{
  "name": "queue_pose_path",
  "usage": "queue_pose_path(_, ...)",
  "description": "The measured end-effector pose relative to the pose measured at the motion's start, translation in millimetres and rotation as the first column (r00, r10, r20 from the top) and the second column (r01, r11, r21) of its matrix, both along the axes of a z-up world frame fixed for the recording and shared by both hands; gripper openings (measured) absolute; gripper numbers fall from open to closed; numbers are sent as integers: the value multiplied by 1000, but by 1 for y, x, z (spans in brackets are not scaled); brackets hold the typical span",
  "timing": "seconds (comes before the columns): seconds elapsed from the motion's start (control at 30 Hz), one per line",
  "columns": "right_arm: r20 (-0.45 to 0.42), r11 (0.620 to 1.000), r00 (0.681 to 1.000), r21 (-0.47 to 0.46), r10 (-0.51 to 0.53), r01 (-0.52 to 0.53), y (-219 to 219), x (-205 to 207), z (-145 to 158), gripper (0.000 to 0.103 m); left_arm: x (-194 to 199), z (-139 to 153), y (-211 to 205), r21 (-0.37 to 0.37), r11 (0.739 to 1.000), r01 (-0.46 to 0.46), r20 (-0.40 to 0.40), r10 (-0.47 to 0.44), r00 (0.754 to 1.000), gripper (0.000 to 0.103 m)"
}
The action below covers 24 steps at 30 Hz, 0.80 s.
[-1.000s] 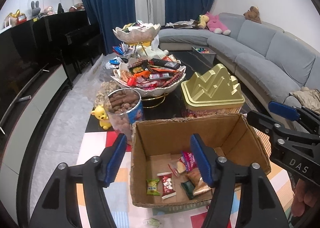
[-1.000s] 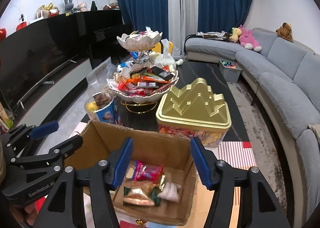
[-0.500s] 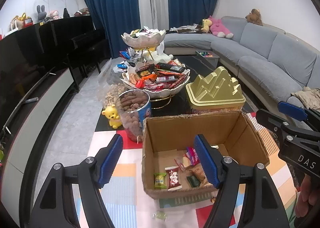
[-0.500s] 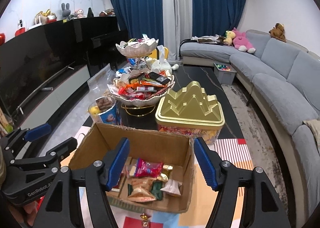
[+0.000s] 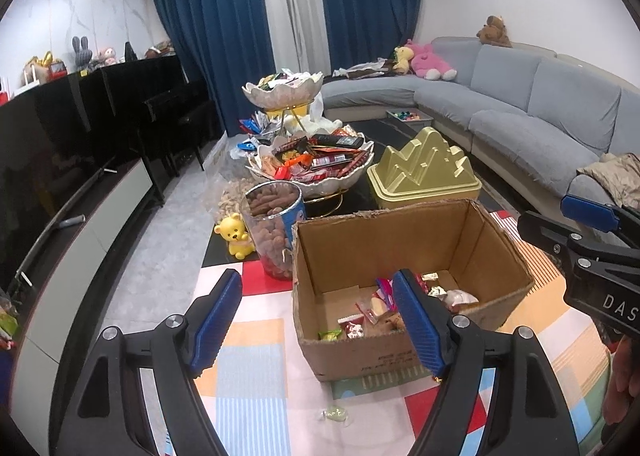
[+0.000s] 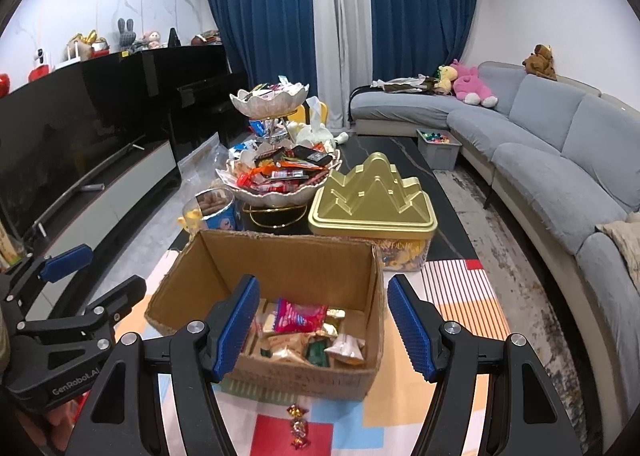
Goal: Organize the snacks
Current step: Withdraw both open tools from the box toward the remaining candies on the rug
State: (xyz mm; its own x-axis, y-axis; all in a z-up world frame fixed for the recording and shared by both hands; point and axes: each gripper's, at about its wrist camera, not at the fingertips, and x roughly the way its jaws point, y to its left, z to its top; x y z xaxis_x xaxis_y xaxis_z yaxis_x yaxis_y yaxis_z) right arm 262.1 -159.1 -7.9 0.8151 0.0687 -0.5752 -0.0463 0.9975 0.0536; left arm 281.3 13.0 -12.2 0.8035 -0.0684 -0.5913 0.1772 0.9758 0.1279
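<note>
Two hand-held grippers above a cardboard box (image 6: 276, 280) on a colourful mat (image 5: 248, 340). Left gripper (image 5: 316, 322) empty, jaws opening, nothing between them but a view of the box's near corner. Right gripper (image 6: 320, 322) released too, nothing grasped, box contents visible through the gap. Wrapped snacks (image 6: 304, 330) lying loose in the box bottom; one stray candy (image 5: 335, 414) on the mat in front, and another candy (image 6: 298, 426) in red and gold nearby.

Probably between picks: both tools free, hovering over the box. Next move likely calls for lowering one gripper onto a stray candy, closing on the small wrapper, then dropping it into the box.

Beyond the box: a gold tin (image 6: 374, 197), a two-tier bowl (image 6: 280, 181) heaped with snacks, a jar (image 5: 276, 228) of biscuits. Living room with grey sofa (image 6: 560, 159), blue curtains (image 6: 260, 15), black piano (image 5: 160, 103).
</note>
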Motion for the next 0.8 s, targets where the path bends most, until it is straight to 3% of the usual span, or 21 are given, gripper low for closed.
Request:
queue_pose_path(0.23, -15, 1000, 1000, 1, -8, 8, 2, -19, -20, 67, -20, -17, 1, 8, 1000, 18, 3, -18, 1000, 78)
queue_pose_path(0.8, -104, 997, 995, -73, -8, 1, 15, -47, -93, 67, -48, -91, 9, 31, 998, 51, -73, -49, 996, 78)
